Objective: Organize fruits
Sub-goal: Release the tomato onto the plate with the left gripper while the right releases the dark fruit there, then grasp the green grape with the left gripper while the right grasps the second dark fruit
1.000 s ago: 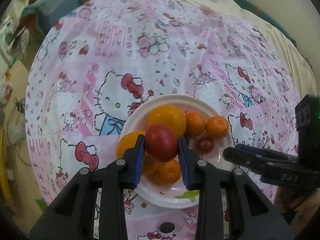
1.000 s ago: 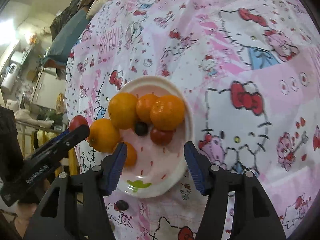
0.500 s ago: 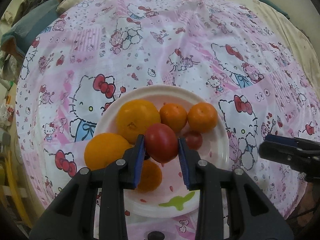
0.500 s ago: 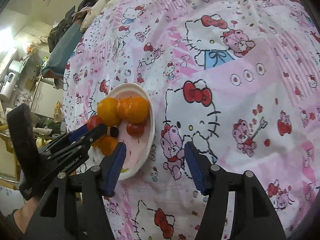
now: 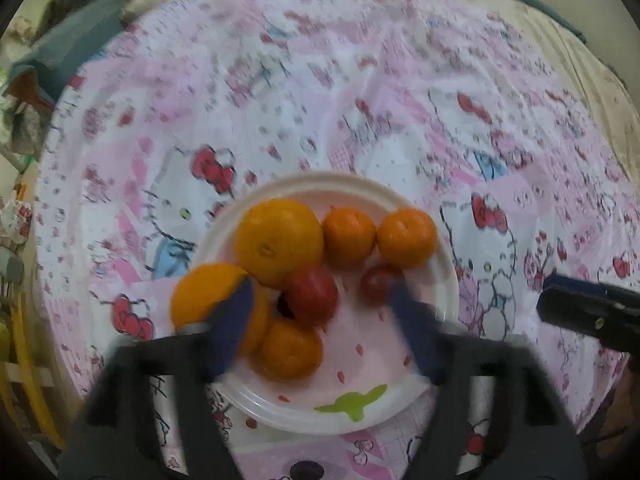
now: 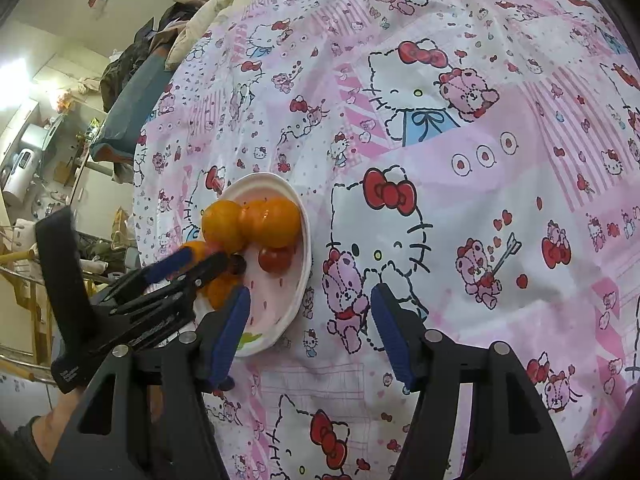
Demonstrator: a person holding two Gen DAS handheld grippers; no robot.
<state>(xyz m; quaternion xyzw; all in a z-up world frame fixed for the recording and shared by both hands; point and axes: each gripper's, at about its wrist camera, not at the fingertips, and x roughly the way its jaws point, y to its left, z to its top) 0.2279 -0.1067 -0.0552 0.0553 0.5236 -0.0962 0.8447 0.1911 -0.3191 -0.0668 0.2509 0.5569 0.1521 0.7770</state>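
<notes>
My left gripper (image 5: 320,312) is opening, and the red fruit (image 5: 311,295) sits loose between its fingers on the plate (image 5: 400,400). My right gripper (image 6: 308,332) is open and empty, over the bed beside the plate, farther away.

Plate (image 5: 436,240) on bedcover (image 5: 360,100), dead ahead of my left gripper (image 5: 320,332). On plate: big orange (image 5: 279,236) at 11 o'clock, two mandarins (image 5: 349,239) at 12 and 1. Tomato (image 5: 311,295) at centre, touching big orange; second tomato (image 5: 378,283) at 3. Another orange (image 5: 208,296) over rim at 9, mandarin at 7. My right gripper (image 6: 310,332) off plate's 3 o'clock side, over bedcover.
</notes>
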